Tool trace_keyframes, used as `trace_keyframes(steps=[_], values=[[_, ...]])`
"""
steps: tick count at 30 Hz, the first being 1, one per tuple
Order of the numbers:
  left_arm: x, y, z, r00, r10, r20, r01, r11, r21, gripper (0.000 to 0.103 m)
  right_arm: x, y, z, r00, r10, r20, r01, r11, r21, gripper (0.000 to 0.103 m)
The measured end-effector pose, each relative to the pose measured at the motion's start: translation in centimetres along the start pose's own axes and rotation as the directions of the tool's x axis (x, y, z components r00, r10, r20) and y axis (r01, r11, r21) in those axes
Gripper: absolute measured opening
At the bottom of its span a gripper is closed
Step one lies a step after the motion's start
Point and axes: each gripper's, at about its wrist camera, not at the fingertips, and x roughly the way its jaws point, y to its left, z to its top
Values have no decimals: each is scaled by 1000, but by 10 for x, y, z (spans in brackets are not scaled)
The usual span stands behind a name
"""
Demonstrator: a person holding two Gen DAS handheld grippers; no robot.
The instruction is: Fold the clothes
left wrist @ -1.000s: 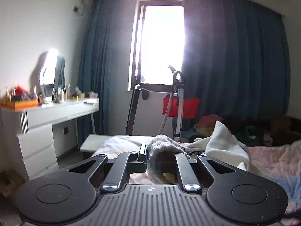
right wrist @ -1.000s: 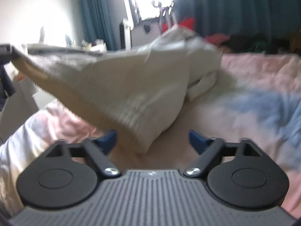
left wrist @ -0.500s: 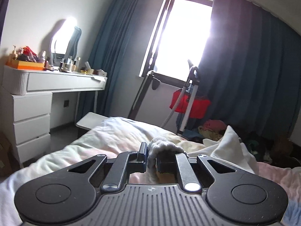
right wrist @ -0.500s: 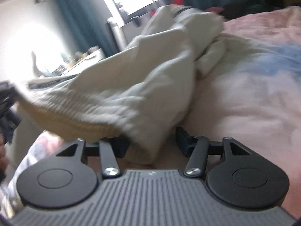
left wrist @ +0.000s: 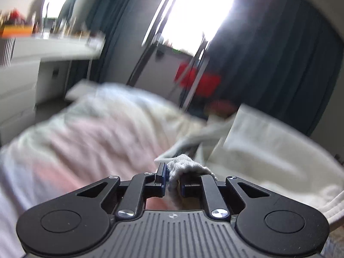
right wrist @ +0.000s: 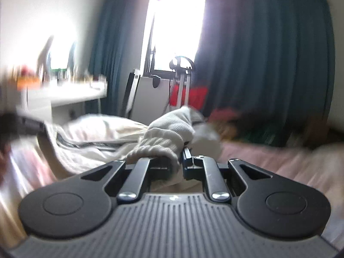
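Observation:
A cream knitted garment [left wrist: 258, 150] lies over the bed and is lifted at two ribbed edges. My left gripper [left wrist: 173, 177] is shut on one ribbed edge [left wrist: 182, 164], which bunches up between the pads. In the right wrist view, my right gripper [right wrist: 177, 161] is closing, and another ribbed edge of the garment [right wrist: 163, 142] is pinched between its jaws. The cloth trails off to the left and back over the bed. At the left edge of that view a dark blurred shape, probably the left gripper [right wrist: 23, 124], holds the garment's far end.
The bed has a pink and white quilt [left wrist: 90, 139]. A white dresser [left wrist: 25, 68] with clutter stands at the left. Behind the bed are a bright window [right wrist: 178, 25], dark blue curtains [right wrist: 268, 64], a garment steamer with a red part [right wrist: 182, 86], and piled clothes [right wrist: 247, 124].
My right gripper went from wide open around the garment's ribbed edge to shut on it and rose, now pointing at the window. The left gripper sank and tilted down toward the bed, still holding the cloth.

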Motion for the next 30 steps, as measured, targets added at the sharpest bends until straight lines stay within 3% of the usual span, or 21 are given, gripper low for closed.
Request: trace_keyframes(steps=[3, 6, 8, 9, 11, 13, 16, 17, 19, 20, 21, 23, 26, 30], values=[[9, 1, -16, 989, 77, -127, -75, 997, 20, 15, 2, 9, -18, 993, 20, -114, -25, 999, -40, 14], [10, 8, -25, 969, 95, -230, -97, 995, 3, 15, 21, 21, -44, 951, 47, -306, -70, 995, -65, 15], [-2, 14, -27, 965, 59, -255, -70, 997, -33, 15, 24, 20, -51, 921, 76, -382, -77, 997, 13, 18], [-9, 17, -28, 964, 37, -263, -53, 997, -54, 20, 22, 12, -50, 912, 111, -395, -74, 991, 108, 20], [-30, 22, -29, 975, -13, -220, -11, 994, -108, 25, 13, -13, -46, 908, 200, -368, -77, 943, 324, 24], [-46, 24, -32, 979, -76, -191, 46, 987, -155, 38, 7, -33, -44, 902, 275, -332, -88, 871, 482, 25], [-58, 24, -36, 969, -174, -177, 135, 968, -212, 45, -3, -46, -51, 888, 354, -294, -106, 778, 620, 33], [-56, 21, -36, 965, -192, -181, 152, 965, -212, 47, -5, -49, -54, 884, 367, -290, -101, 755, 648, 42], [-45, 15, -37, 959, -194, -205, 150, 966, -211, 62, -8, -54, -58, 881, 376, -287, -83, 719, 690, 60], [-41, 13, -40, 958, -182, -220, 135, 968, -212, 64, -9, -55, -61, 881, 374, -289, -70, 708, 702, 70], [-35, 13, -43, 957, -164, -241, 113, 971, -213, 64, -8, -57, -63, 883, 367, -292, -56, 700, 712, 73], [-25, 14, -48, 950, -141, -277, 80, 973, -219, 64, -5, -63, -70, 885, 351, -305, -17, 681, 732, 73], [-12, 17, -51, 944, -124, -307, 50, 970, -236, 64, -2, -76, -84, 889, 341, -304, 32, 617, 787, 73], [2, 19, -51, 957, -93, -275, 20, 966, -257, 61, 5, -87, -100, 890, 336, -307, 90, 533, 842, 73]])
